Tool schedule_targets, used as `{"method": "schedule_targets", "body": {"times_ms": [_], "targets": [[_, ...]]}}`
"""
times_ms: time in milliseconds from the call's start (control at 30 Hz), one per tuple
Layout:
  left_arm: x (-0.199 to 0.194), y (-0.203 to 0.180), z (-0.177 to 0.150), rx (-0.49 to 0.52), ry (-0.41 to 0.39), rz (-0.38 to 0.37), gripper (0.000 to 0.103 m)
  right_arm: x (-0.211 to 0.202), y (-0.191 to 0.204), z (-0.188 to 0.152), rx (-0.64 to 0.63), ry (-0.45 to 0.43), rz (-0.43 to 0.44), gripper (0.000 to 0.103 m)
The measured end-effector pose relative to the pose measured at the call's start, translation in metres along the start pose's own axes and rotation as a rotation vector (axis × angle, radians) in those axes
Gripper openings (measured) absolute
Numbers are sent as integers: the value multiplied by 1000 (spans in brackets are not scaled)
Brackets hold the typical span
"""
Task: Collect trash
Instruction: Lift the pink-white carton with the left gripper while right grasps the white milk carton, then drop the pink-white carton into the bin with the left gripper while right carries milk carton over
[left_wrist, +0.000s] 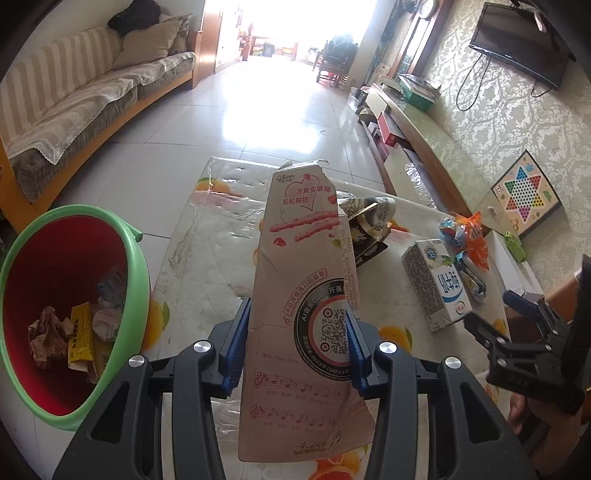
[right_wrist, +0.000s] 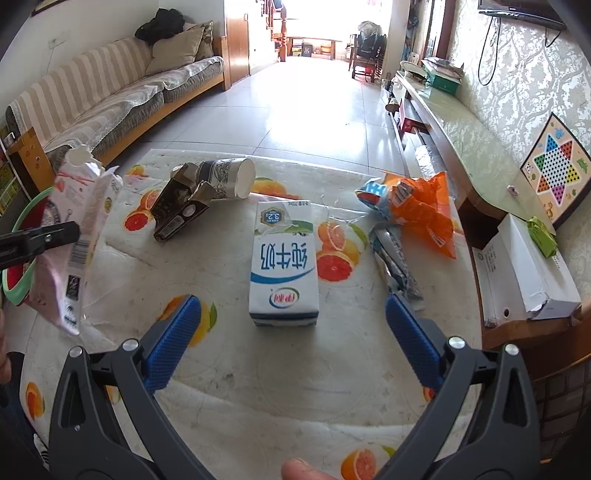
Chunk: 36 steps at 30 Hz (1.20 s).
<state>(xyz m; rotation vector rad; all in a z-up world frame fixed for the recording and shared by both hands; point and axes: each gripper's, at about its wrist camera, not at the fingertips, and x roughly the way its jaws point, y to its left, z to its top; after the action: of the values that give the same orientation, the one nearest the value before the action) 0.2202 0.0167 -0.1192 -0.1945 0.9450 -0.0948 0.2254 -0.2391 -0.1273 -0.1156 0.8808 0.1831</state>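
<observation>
My left gripper (left_wrist: 297, 332) is shut on a torn pink snack box (left_wrist: 306, 280), its blue pads pressing both sides, and holds it above the table. In the right wrist view the same pink snack box (right_wrist: 79, 236) hangs at the left. To its left stands a red bin with a green rim (left_wrist: 55, 306) that holds crumpled paper and a yellow packet. My right gripper (right_wrist: 291, 325) stands open just in front of a white and blue milk carton (right_wrist: 283, 264) lying flat on the table, its fingers wide of the carton's near end.
A paper cup (right_wrist: 232, 177) and a dark crushed box (right_wrist: 179, 206) lie at the table's far side. Orange and blue wrappers (right_wrist: 417, 210) lie to the right. A white box (right_wrist: 528, 273) sits on the low cabinet at right. A sofa (right_wrist: 103, 99) runs along the left.
</observation>
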Motion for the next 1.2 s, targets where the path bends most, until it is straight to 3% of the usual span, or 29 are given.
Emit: {"method": "schedule_targets", "body": {"times_ms": [367, 433, 567, 600, 767, 1200], "targets": [[-53, 12, -28, 22, -51, -49, 43, 70, 7, 22, 36, 101, -48, 98], [-57, 18, -31, 8, -54, -54, 43, 76, 8, 23, 42, 117, -59, 92], [-65, 30, -34, -8, -66, -37, 43, 83, 10, 21, 45, 159, -57, 52], [-67, 34, -34, -12, -69, -32, 43, 82, 10, 20, 49, 161, -55, 52], [-74, 46, -35, -24, -91, -27, 43, 60, 14, 14, 67, 137, -27, 51], [-105, 80, -46, -66, -147, -6, 43, -50, 62, 5, 34, -19, 85, 51]]}}
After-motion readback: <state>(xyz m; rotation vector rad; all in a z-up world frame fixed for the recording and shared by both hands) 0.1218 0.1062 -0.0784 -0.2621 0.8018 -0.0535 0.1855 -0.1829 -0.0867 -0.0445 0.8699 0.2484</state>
